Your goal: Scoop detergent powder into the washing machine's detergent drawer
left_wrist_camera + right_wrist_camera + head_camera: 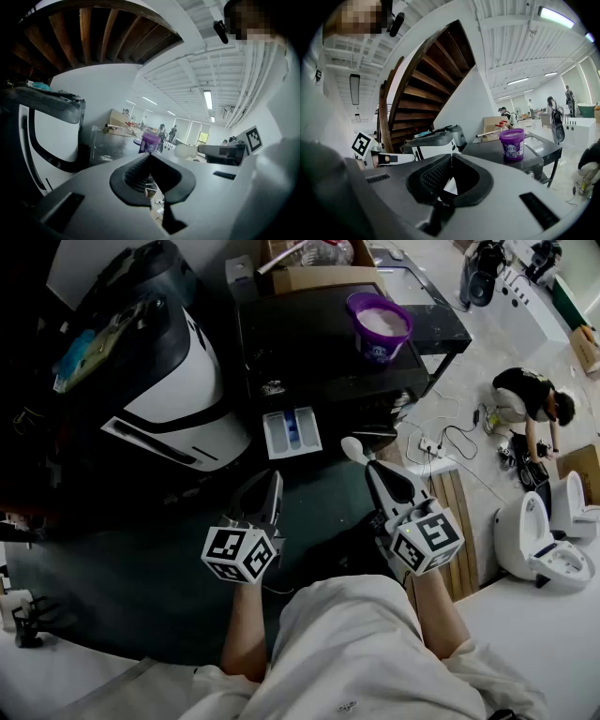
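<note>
The drawer [292, 432] is pulled out from under the front edge of the dark top [309, 343]. It is a white tray with a blue insert, and its long axis runs 12 to 6 in the head view. The tub [379, 326] stands open on that top at about 1 o'clock from the drawer, well apart from it, with pale powder showing inside.

The scoop [352, 449] is white and lies near the drawer's right front corner, at about 4 o'clock from it. Its bowl leads and its handle runs back toward 5 o'clock into the right gripper [373, 470]. That gripper's jaws are closed on the handle. Its own view shows the pads meeting at the tips, with the tub [512, 144] ahead at about 2 o'clock. I cannot tell whether the bowl carries powder.

The left gripper [275, 486] hangs at about 7 o'clock from the drawer. Its jaws are together with nothing between them. From its camera the scoop [186, 150] shows off to the right, at about 3 o'clock.

The right gripper is the one placed to work — the drawer sits at 10 o'clock from the bowl, and the tub at 12, much farther off. If the bowl is loaded, a short swing left and a tip over the blue compartment should do. If it is empty, the reach goes up to the tub first.
</note>
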The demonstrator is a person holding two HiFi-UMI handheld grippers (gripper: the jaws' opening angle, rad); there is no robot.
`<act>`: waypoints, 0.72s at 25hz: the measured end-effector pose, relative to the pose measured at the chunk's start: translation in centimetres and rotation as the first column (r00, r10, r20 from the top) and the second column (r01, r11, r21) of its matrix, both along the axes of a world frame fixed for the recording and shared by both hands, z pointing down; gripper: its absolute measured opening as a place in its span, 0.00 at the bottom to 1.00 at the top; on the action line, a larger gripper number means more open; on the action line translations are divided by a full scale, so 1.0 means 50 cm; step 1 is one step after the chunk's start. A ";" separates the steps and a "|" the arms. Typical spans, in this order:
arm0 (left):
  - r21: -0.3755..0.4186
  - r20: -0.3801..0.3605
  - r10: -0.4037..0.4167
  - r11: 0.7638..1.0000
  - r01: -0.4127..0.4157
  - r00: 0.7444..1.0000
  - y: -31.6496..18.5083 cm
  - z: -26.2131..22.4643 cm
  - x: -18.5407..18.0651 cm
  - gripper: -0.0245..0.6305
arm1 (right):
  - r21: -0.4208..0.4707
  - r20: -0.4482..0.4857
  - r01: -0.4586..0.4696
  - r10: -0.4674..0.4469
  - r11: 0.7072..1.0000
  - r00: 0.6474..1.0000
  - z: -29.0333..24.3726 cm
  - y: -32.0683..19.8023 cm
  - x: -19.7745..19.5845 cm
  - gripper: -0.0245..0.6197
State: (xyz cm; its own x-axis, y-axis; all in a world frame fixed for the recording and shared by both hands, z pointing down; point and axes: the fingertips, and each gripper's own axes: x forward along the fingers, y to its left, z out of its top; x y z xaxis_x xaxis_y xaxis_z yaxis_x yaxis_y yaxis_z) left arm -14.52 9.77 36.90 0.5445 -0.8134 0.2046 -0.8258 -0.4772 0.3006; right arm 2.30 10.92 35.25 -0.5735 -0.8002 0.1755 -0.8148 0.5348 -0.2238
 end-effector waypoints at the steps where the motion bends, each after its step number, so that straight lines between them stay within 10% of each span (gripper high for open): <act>1: -0.003 0.010 0.003 1.000 -0.003 1.000 0.003 0.002 0.001 0.06 | 0.000 -0.001 0.001 -0.001 1.000 1.000 0.000 0.002 -0.002 0.05; 18: 0.000 0.039 0.005 1.000 -0.005 0.999 0.030 0.006 -0.027 0.06 | 0.058 0.008 0.009 -0.009 0.998 1.000 -0.020 0.011 -0.041 0.05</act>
